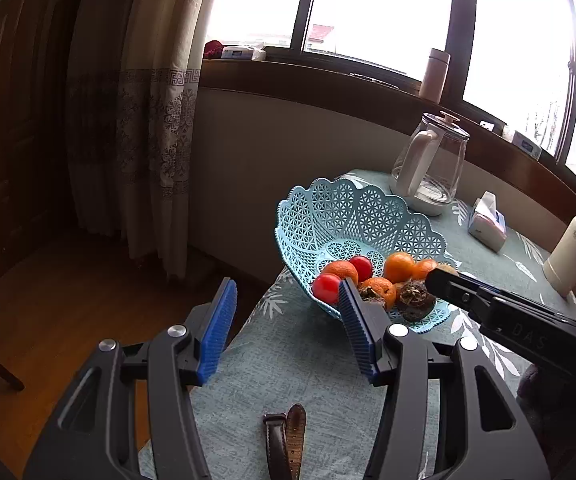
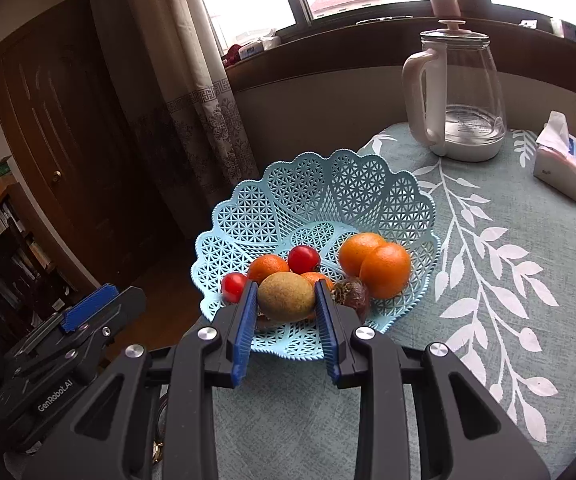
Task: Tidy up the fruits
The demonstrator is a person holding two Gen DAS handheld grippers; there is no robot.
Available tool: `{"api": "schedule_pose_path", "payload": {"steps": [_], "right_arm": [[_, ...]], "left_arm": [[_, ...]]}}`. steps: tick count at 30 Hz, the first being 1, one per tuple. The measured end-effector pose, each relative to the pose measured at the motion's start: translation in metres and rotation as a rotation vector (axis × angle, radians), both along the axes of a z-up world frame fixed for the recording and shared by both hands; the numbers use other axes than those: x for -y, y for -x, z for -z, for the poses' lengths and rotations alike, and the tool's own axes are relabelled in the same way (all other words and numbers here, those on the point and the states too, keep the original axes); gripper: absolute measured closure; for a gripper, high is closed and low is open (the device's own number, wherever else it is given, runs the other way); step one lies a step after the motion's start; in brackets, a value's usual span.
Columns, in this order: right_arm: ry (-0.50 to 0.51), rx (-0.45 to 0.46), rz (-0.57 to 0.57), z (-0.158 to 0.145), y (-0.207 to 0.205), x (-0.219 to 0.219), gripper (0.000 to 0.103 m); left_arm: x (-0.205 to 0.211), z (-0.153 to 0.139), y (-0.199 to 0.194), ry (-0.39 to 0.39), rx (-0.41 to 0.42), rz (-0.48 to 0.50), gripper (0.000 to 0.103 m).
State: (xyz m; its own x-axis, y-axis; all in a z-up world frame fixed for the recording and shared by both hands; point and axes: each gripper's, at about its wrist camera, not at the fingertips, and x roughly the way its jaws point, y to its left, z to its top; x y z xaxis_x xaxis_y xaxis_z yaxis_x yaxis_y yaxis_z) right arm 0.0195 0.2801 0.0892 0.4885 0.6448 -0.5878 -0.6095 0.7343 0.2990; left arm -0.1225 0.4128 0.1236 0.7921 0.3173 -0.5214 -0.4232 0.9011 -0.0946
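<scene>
A light blue lattice basket (image 2: 368, 184) (image 1: 344, 208) stands on the table and holds oranges (image 2: 384, 270), two red tomatoes (image 2: 303, 259) and dark passion fruits (image 2: 354, 296). My right gripper (image 2: 286, 298) is shut on a green-brown kiwi (image 2: 286, 296), held over the basket's near side just above the other fruit. In the left wrist view the oranges (image 1: 398, 266), a tomato (image 1: 325, 287) and a passion fruit (image 1: 414, 300) show in the basket. My left gripper (image 1: 288, 296) is open and holds nothing, just left of the basket at the table's edge.
A glass kettle (image 2: 458, 96) with a white handle stands behind the basket, with a tissue box (image 2: 560, 160) to its right. A brown watch strap (image 1: 286, 440) lies on the leaf-patterned cloth near me. Floor, curtain and door lie to the left.
</scene>
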Motion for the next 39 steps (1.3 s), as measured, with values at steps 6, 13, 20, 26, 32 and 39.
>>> {"api": "schedule_pose_path", "payload": {"steps": [6, 13, 20, 26, 32, 39], "right_arm": [[0.022, -0.017, 0.008, 0.011, -0.006, -0.010, 0.073], [0.000, -0.008, 0.049, 0.009, -0.007, 0.007, 0.069], [-0.038, -0.011, 0.137, 0.007, -0.006, 0.040, 0.055], [-0.046, 0.016, 0.176, 0.002, 0.001, 0.059, 0.038], [0.003, 0.109, 0.164, -0.004, 0.020, 0.059, 0.018], [0.066, 0.158, 0.158, -0.005, 0.032, 0.055, 0.009]], "left_arm": [[-0.004, 0.003, -0.001, 0.011, -0.009, -0.010, 0.045], [-0.005, 0.004, 0.000, 0.010, -0.006, -0.018, 0.037], [-0.002, 0.003, -0.001, 0.003, -0.007, -0.013, 0.017], [0.008, 0.003, -0.003, -0.034, -0.018, -0.001, 0.006], [0.016, 0.000, -0.004, -0.088, -0.024, 0.000, 0.004], [0.023, -0.003, -0.002, -0.176, -0.029, -0.019, 0.003]]}}
